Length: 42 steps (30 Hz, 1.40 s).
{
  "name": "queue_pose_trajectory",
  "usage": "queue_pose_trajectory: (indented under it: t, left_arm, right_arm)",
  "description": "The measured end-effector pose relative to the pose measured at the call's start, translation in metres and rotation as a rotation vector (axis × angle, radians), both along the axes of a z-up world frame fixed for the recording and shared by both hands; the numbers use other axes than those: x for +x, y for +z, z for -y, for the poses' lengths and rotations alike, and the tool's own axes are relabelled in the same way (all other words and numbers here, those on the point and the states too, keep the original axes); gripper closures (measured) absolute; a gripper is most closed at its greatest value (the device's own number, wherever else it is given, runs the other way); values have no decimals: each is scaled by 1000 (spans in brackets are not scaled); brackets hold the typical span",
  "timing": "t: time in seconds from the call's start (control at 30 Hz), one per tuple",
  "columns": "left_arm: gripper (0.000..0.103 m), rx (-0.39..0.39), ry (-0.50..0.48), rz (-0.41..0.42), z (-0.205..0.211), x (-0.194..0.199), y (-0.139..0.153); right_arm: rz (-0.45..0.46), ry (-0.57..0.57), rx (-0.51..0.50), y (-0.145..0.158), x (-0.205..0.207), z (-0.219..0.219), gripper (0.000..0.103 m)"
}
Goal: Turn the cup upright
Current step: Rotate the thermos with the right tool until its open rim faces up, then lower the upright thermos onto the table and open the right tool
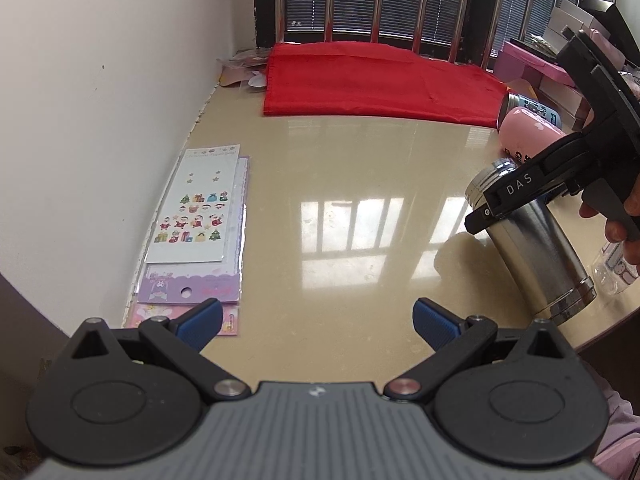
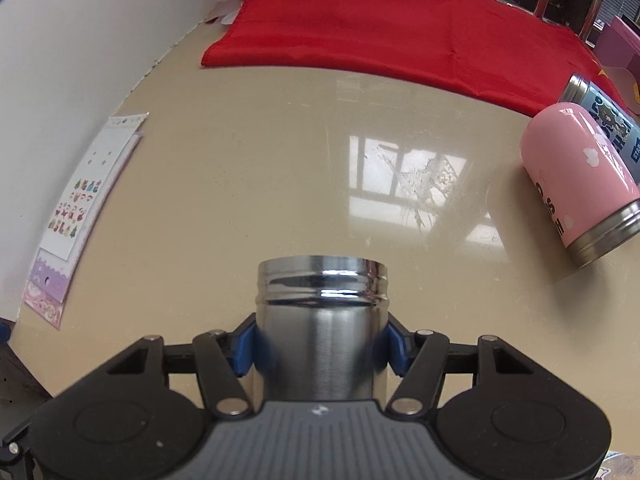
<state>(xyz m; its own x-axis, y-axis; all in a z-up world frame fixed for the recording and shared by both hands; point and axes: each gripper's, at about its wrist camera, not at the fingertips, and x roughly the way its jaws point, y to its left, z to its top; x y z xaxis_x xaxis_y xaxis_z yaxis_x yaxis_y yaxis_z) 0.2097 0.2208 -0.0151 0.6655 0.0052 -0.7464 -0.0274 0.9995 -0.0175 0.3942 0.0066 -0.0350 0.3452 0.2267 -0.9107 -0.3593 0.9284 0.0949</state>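
— Right wrist view: what's pinched?
— The right gripper (image 2: pixel 321 350) clamps the steel cup (image 2: pixel 321 320), tilted over the table (image 2: pixel 240 160).
— And the left gripper (image 1: pixel 316 322)?
— Spread wide, holding nothing.

White letters "DAS" stand on a finger of the right gripper (image 1: pixel 514 196). The pink cup (image 2: pixel 580 178) bears dark lettering (only partly legible, seemingly "S" and "H"). The sticker sheet's (image 1: pixel 198 204) heading is too blurred.

Steel cup (image 2: pixel 322 332) base hidden behind gripper body — blue can (image 2: pixel 608 120) cut off.
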Motion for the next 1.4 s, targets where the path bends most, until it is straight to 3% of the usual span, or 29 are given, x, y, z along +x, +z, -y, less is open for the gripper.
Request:
queue_pose_trajectory:
  t: [0.23,0.43,0.73,0.93,1.2,1.4]
  left_arm:
    - [0,-6,0,5,6,-2,3]
    - [0,-1,1,12,14,-4,8]
    - [0,6,2,19,33,-7,18]
    - [0,-9,13,27,43,-2,19]
    - [0,-13,47,23,45,5,16]
    - [0,-19,93,18,38,16,12]
  right_arm:
    - [225,11,122,21,-39,26,42]
    - [558,-8,230,31,-87,56,42]
    - [902,-6,179,34,-118,60,42]
    - [963,-51,207,18,-108,65,42]
    - [928,-91,230,-9,-85,62,42]
    - [913,-64,245,-9,-88,63,42]
